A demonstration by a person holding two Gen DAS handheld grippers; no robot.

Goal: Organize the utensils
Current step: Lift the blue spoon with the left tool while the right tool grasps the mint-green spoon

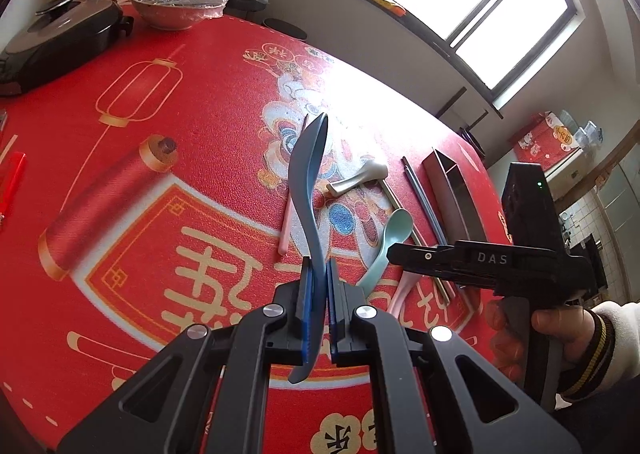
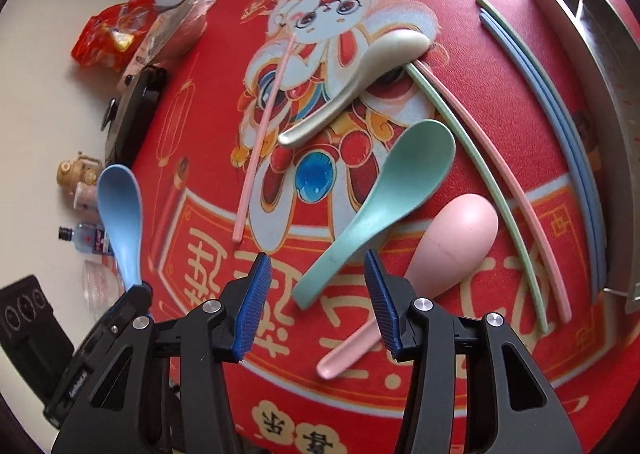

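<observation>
1. My left gripper (image 1: 319,278) is clamped on the blue spoon (image 1: 308,174), handle pinched between the pads, bowl lifted clear of the table (image 1: 160,134).
2. My right gripper (image 2: 316,286) has its jaws wide apart and holds nothing; it hangs just over the handle end of the green spoon (image 2: 384,194), not touching as far as I can tell.
3. Still loose on the cloth: the green spoon, the pink spoon (image 2: 432,254) right beside it, and the cream spoon (image 2: 360,82) further out.
4. Chopsticks are scattered too: a pink stick (image 2: 264,126) on its own to the left, a green and pink pair (image 2: 492,182) running out from under the cream spoon, and the blue ones (image 2: 560,126) along the tray.
5. The metal tray (image 2: 600,66) at the right edge looks empty in what I can see, though part of it is cut off.
6. So I'd call it early: one spoon in hand, nothing filed, everything else waiting.
</observation>
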